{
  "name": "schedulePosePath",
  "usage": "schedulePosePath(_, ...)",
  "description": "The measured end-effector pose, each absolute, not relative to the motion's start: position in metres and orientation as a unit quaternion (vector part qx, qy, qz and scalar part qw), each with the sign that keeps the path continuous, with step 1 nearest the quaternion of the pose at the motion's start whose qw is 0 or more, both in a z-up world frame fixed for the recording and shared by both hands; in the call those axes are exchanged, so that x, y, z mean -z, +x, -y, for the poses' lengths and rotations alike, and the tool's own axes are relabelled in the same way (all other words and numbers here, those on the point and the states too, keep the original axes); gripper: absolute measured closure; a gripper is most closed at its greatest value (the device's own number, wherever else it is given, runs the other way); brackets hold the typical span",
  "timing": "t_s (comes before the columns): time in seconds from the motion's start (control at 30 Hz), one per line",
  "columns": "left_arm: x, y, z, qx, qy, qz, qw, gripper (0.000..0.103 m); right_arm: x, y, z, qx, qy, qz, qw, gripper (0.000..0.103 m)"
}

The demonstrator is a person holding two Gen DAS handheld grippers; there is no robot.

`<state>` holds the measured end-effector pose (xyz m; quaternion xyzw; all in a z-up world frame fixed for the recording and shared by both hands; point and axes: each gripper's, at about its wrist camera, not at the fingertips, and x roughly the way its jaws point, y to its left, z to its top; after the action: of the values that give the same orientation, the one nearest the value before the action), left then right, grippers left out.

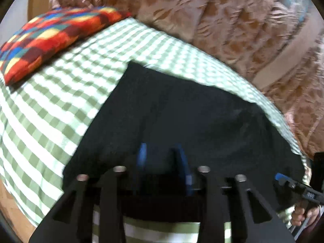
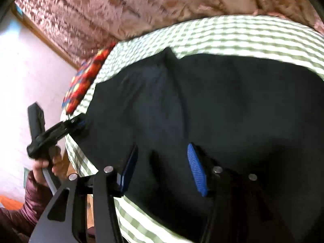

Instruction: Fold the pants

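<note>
Left gripper [image 1: 162,162]: blue-padded jaws part open, hovering over the near edge of the black fabric pants [image 1: 182,121]. No clear pinch visible; the dark gap between the pads could be cloth or shadow, so I read it as open and holding nothing.

Right gripper [image 2: 164,168]: ribbed blue pads [image 2: 196,170] spread wider, nothing between them, pants directly below. Both frames are blurred.

Pants lie flat as a dark slab on the green-and-white checked bedsheet [image 1: 50,101], near edge toward the grippers, far corner pointing up the bed. They already look doubled into a broad panel, though layers can't be counted from here. Relative to the pants, the red-blue-yellow patchwork cushion [image 1: 46,40] sits well beyond their far-left corner, and the pink-brown patterned blanket [image 1: 222,30] is heaped past their far edge.

Likely step: regrip for the next fold.
- Set both grippers on the same near edge of the pants, apart, one toward each corner.
- Go low enough that the lower pad slides under all layers; grabbing only the top layer will peel the stack.
- Avoid pinching the checked sheet along with the pants, since it lies directly beneath.
- Close both fully before lifting, then carry level toward the pants' far edge and align edges before letting go.

Risk: uneven lift skews the crease.
</note>
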<state>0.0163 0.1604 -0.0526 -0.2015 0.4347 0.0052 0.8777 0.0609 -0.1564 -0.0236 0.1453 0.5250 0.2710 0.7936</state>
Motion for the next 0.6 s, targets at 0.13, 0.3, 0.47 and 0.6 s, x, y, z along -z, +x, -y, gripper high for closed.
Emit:
schedulePosePath(0.13,0.03,0.001,-0.117,0.08,-0.174,-0.403,0.895,0.064,0.006,0.044,0.217,-0.234,0.206,-0.491,0.814,0.052)
schedulePosePath(0.3,0.026,-0.014,-0.045,0.22,-0.111,-0.409,0.879,0.055,-0.008,0.004,0.346,-0.101,0.299,-0.435,0.843,0.051)
schedulePosePath(0.47,0.033,-0.027,0.021,0.317,-0.035,-0.423,0.848,0.055,0.007,-0.036,0.48,0.073,0.407,-0.388,0.824,0.052)
schedulePosePath(0.6,0.043,-0.027,0.05,0.345,0.002,-0.436,0.832,0.055,0.028,-0.043,0.547,0.15,0.451,-0.37,0.798,0.056)
